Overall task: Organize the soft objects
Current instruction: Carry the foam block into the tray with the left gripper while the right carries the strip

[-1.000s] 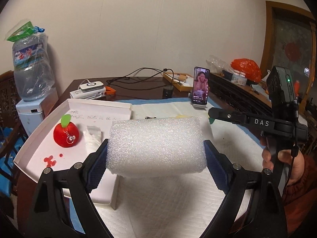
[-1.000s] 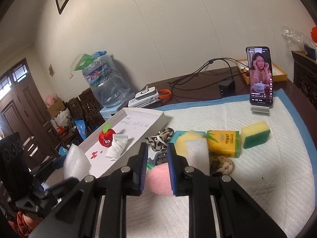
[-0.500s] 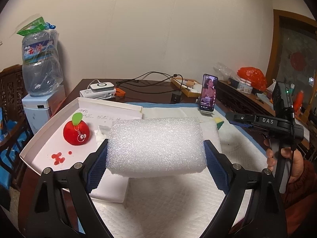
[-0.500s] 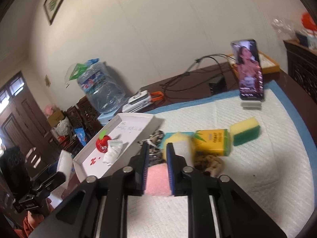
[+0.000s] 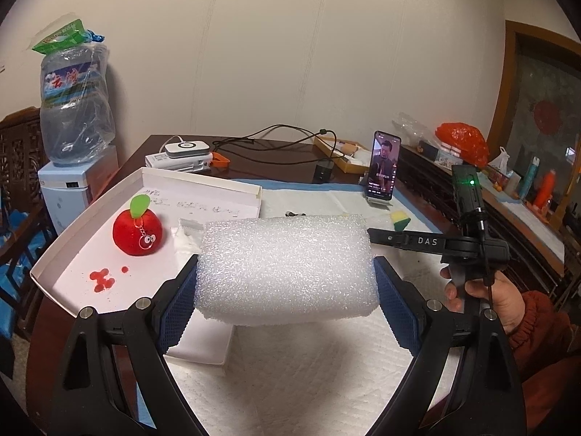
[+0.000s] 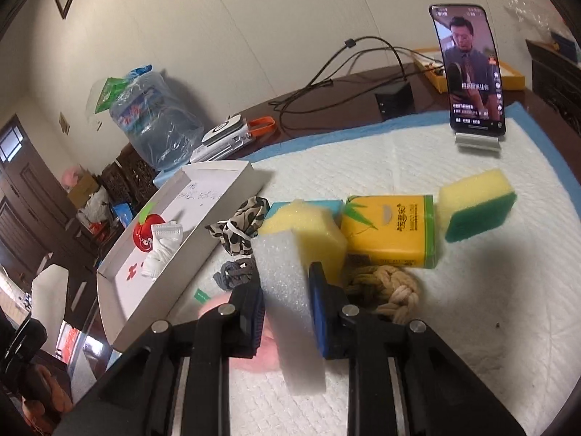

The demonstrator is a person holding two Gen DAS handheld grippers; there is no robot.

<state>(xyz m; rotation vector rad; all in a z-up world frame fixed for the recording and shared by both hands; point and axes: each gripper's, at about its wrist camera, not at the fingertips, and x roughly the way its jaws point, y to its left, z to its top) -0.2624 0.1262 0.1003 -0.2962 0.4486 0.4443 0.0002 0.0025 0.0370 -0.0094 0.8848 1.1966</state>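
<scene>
Left gripper (image 5: 287,287): jaws wide, pads pressed on both ends of a white foam block (image 5: 285,267), which sits at frame centre, held off the surface and just right of the white tray (image 5: 58,254). The tray occupies the left-centre of the left wrist view and already holds a red plush apple (image 5: 137,231) and a small white cloth item (image 5: 185,236).

Right gripper (image 6: 287,299): jaws narrow, a thinner white foam slab (image 6: 287,290) between the pads, lower centre of the right wrist view. Contact looks real, but I can't tell if the slab is lifted or resting on the white mat (image 6: 472,327).

Risks as I read them:
- The left block is held only at its end faces. Foam compresses, so the grip is weak; a fast swing toward the tray could let it rotate or pop out.
- The block hides the tray's near wall from the left camera. A low approach could clip the rim and shove the tray, which sits near the table edge at lower left.
- A pink soft thing (image 6: 254,348) sits right under the right fingers, blurred. Closing or dragging may snag it.
- The right slab leans against a yellow sponge (image 6: 305,229); the tissue pack (image 6: 388,230) and the rope knot (image 6: 381,287) are close. Pulling sideways could drag neighbours along.
- The grippers are near each other: the right one shows at right-centre of the left view, so both heading for the tray at once risks a collision.
</scene>
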